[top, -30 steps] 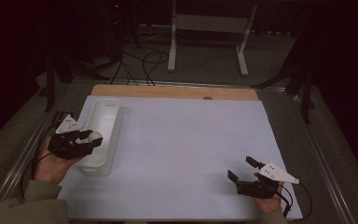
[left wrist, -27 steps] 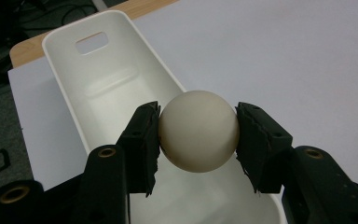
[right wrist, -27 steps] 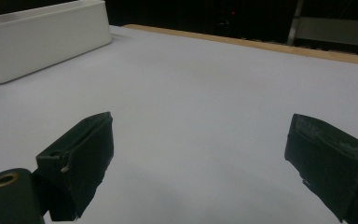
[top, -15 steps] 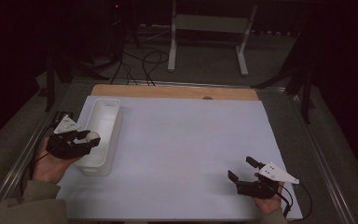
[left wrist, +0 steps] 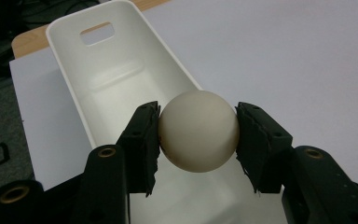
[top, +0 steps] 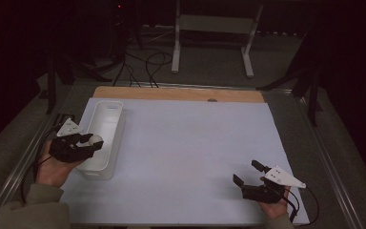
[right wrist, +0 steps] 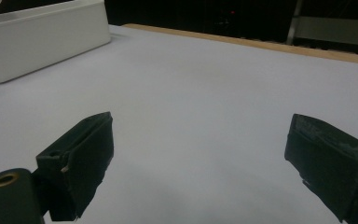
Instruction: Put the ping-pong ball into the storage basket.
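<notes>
Over the white bin, the left gripper clamps a white ball, while the right gripper, well apart from the bin, stands wide open

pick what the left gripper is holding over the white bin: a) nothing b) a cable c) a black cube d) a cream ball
d: in the left gripper view the left gripper is shut on a cream ball above the white bin.

Dim, dark surroundings; sharp close-ups.
</notes>
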`<action>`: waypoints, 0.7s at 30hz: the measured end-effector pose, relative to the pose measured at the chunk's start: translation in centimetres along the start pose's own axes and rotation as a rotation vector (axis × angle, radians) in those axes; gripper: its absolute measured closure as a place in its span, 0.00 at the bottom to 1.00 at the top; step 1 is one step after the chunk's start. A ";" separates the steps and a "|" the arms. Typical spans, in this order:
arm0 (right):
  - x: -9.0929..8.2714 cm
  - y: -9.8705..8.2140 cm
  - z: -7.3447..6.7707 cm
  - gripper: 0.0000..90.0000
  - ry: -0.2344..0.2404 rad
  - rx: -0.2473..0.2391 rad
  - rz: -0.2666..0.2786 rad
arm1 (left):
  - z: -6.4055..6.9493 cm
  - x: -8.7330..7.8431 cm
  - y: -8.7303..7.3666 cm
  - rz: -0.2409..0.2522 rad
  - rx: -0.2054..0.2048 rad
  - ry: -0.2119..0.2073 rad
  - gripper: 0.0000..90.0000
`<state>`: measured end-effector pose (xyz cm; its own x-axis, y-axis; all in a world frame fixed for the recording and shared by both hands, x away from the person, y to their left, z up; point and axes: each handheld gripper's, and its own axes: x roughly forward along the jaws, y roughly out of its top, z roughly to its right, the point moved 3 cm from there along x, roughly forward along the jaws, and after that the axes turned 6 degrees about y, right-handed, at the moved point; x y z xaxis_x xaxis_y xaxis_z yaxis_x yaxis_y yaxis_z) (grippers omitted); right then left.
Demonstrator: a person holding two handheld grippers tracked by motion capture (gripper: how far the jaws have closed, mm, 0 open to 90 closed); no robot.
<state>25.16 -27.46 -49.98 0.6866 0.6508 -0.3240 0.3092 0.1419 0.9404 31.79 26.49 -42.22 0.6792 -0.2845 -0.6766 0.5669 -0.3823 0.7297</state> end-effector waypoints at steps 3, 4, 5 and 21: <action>0.0 0.0 0.0 0.09 0.000 0.000 0.000 | 0.1 0.1 -0.1 -0.001 0.001 -0.001 0.57; 0.0 0.0 0.0 0.09 -0.001 0.001 0.001 | 0.1 0.1 -0.1 -0.003 0.001 -0.001 0.57; 0.0 0.0 0.0 0.09 0.000 0.000 0.001 | 0.1 0.2 -0.2 -0.004 -0.003 0.001 0.57; 0.1 0.0 0.0 0.09 -0.001 0.001 -0.003 | -0.3 0.6 -1.3 -0.032 -0.019 0.008 0.57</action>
<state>25.18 -27.41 -50.02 0.6861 0.6500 -0.3268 0.3121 0.1427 0.9393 31.61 27.04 -43.54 0.6643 -0.2653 -0.6988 0.5970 -0.3742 0.7096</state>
